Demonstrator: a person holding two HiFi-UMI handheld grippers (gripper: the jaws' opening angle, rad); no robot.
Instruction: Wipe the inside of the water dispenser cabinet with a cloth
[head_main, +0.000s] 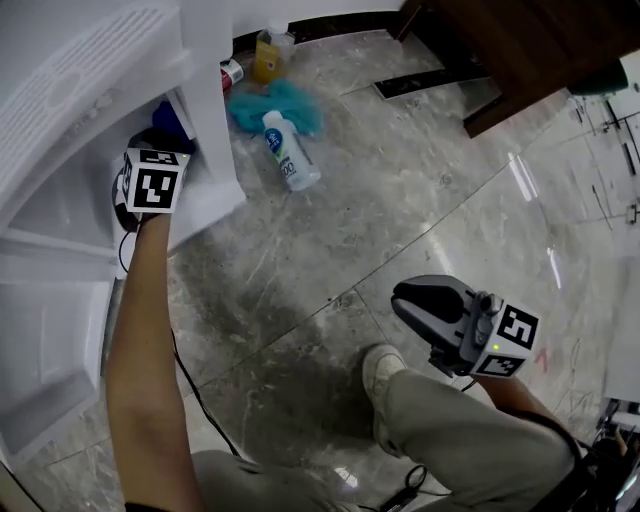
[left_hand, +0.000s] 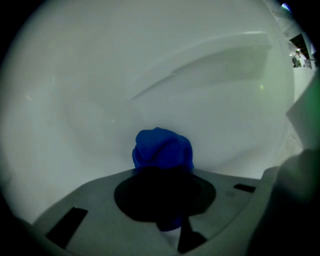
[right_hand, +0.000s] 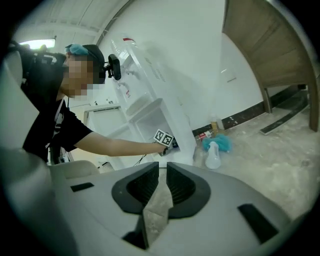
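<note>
The left gripper (left_hand: 164, 172) is inside the cabinet (head_main: 215, 130), its jaws clamped on a bunched blue cloth (left_hand: 162, 150) that projects past the tips toward the white back wall (left_hand: 150, 75) of the cabinet. The light in there is dim, so contact between cloth and wall cannot be confirmed; the wad appears to be just at the wall, low down. The right gripper (right_hand: 163, 167) is outside the cabinet and well apart from it, over the floor (head_main: 400, 200). Its jaws stand a narrow slit apart with nothing between them, and it plays no part in this step. A bottle (head_main: 290, 150) lies on the floor just outside the cabinet, with a teal rag (head_main: 285, 100) beside it; both are out of the working path. Step in hand: wiping the cabinet interior. To do it well, keep the clamp firm so the cloth does not pull free under drag. Present the cloth, not the jaw tips, to the surface. Press lightly and sweep in overlapping passes from the back wall out toward the cabinet opening. Work into the corners and along the moulded ledge (left_hand: 215, 65) higher on the wall, where residue tends to collect. Because the wad is compact, each pass is likely to cover only a narrow strip, so plan many passes. Keep the gripper body off the cabinet's side walls during sweeps.
</note>
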